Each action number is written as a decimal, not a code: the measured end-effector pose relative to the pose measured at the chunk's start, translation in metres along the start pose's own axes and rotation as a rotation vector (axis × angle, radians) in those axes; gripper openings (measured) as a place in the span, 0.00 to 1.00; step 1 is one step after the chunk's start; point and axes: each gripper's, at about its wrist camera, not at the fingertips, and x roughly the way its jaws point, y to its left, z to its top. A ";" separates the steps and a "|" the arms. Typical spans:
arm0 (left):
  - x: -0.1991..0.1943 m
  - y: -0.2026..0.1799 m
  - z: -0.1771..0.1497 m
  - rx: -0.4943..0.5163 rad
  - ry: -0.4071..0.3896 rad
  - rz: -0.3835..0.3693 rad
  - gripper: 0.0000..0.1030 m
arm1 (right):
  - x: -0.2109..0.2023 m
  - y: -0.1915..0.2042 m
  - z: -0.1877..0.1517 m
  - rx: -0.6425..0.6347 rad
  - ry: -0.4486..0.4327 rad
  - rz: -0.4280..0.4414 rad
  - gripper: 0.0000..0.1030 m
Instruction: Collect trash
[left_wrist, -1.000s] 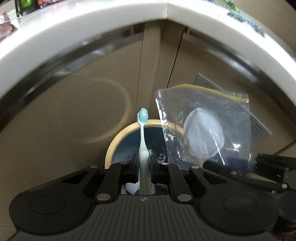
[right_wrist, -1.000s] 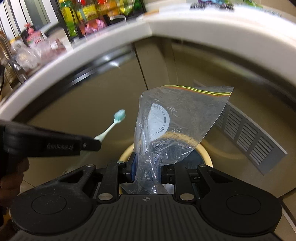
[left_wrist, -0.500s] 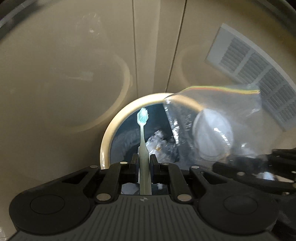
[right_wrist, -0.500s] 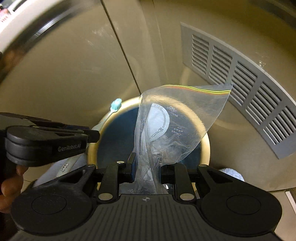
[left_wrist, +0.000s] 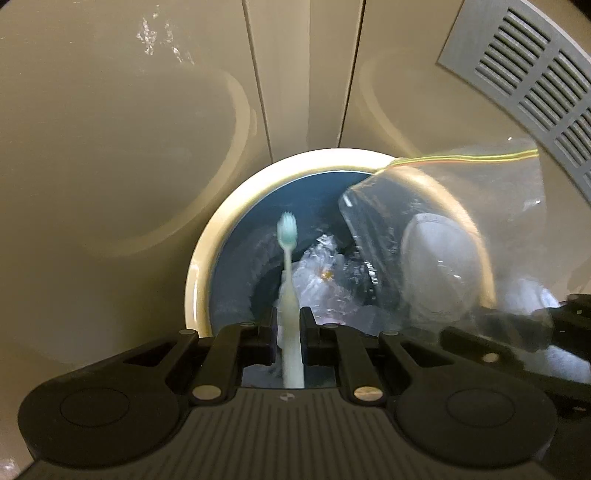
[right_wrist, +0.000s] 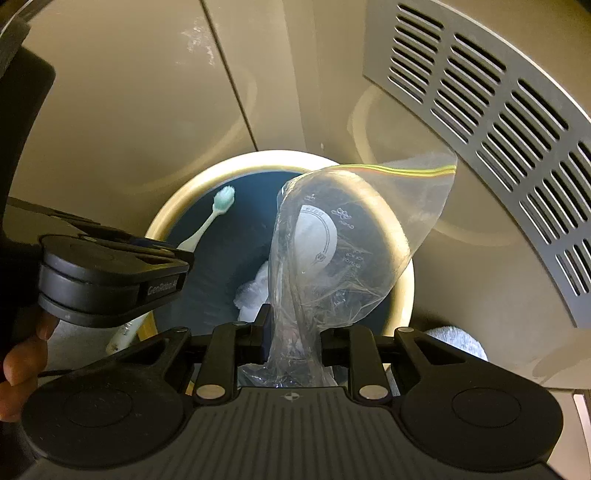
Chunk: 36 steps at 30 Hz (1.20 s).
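My left gripper is shut on a pale toothbrush with a teal head, held over the round trash bin, which has a cream rim and a dark blue inside. My right gripper is shut on a clear zip bag with a coloured seal strip, and it also hangs over the bin. The bag shows at the right of the left wrist view. Crumpled clear and white trash lies in the bin. The left gripper body and toothbrush show in the right wrist view.
Beige cabinet doors stand right behind the bin. A grey vent grille is on the wall to the right. A white rag or sock lies on the floor beside the bin at the right.
Both grippers have dropped from counter height down toward the bin. The countertop edge has left view and the bin opening now looks larger. Both still hold their items.
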 end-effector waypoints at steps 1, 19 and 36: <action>0.001 0.000 0.000 0.007 0.005 0.000 0.17 | 0.002 0.001 0.002 0.007 0.006 -0.002 0.26; -0.051 0.012 -0.021 0.014 -0.140 0.076 1.00 | -0.042 0.008 0.002 0.032 -0.023 -0.034 1.00; -0.186 0.024 -0.098 -0.076 -0.326 0.059 1.00 | -0.176 -0.009 -0.060 0.010 -0.417 -0.004 1.00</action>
